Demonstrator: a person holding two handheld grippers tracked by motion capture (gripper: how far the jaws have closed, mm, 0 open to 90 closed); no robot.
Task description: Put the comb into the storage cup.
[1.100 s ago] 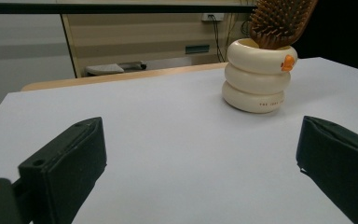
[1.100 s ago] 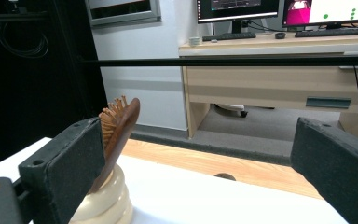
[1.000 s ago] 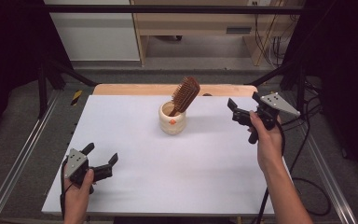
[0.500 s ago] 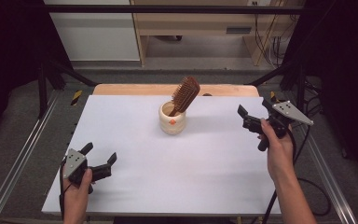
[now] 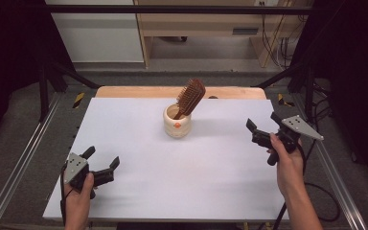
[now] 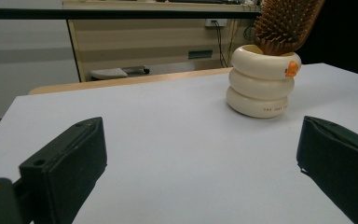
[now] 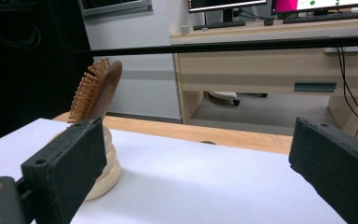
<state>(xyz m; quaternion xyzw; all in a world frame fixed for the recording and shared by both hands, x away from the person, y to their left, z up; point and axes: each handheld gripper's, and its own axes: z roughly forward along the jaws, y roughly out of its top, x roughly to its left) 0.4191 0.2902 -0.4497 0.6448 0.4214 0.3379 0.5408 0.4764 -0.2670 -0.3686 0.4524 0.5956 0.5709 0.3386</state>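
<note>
At the near left corner of the white table (image 5: 139, 191), the left gripper (image 5: 101, 165) sits low in the person's hand with its jaws spread wide and nothing between them; its own view shows both black pads far apart over bare tabletop. Farther along on the right side, the right gripper (image 5: 263, 125) is held just above the table near its right edge, jaws likewise wide apart and empty, with the grey three-cornered plate on top. Well apart from both grippers, toward the far middle of the table, stands a cream cup (image 5: 177, 122) shaped like three stacked rings. The left gripper view shows a small orange duck-bill mark on its top ring and a line of small dark lettering on its bottom ring, too fine to read. A wooden hairbrush (image 5: 190, 97) stands in the cup handle-down, leaning to the right in the high view, its bristled head sticking out above the rim. Beyond the table's far wooden edge are a pale wooden desk (image 5: 206, 26) and trailing cables; the right gripper view shows monitors on it, their screens unreadable.
</note>
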